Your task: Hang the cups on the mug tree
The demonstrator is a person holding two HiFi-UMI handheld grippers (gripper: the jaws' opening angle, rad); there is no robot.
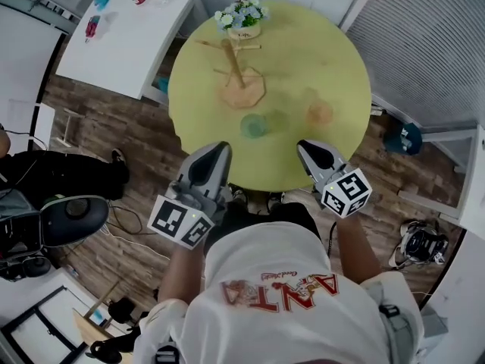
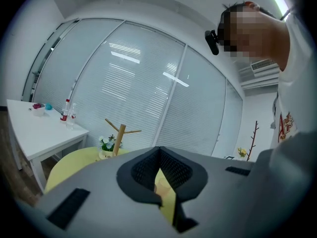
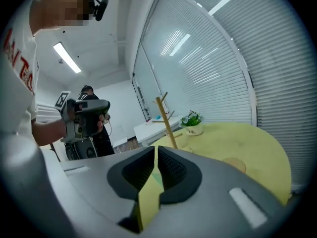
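A wooden mug tree (image 1: 239, 73) stands on a round yellow-green table (image 1: 333, 59), bare of cups; it also shows in the left gripper view (image 2: 119, 134) and the right gripper view (image 3: 165, 119). A green cup (image 1: 254, 125) stands on the table near its front edge. Beside it is a paler greenish cup (image 1: 277, 119), and an orange cup (image 1: 320, 113) sits further right. My left gripper (image 1: 220, 149) hovers shut over the table's near edge, holding nothing (image 2: 159, 152). My right gripper (image 1: 307, 147) is level with it, also shut and empty (image 3: 155, 150).
A pot of flowers (image 1: 242, 20) sits behind the mug tree. A white side table (image 1: 129, 44) with bottles stands at the back left. On the floor at the left are a person's legs (image 1: 61, 174) and an office chair (image 1: 74, 217). Bags (image 1: 420, 243) lie at the right.
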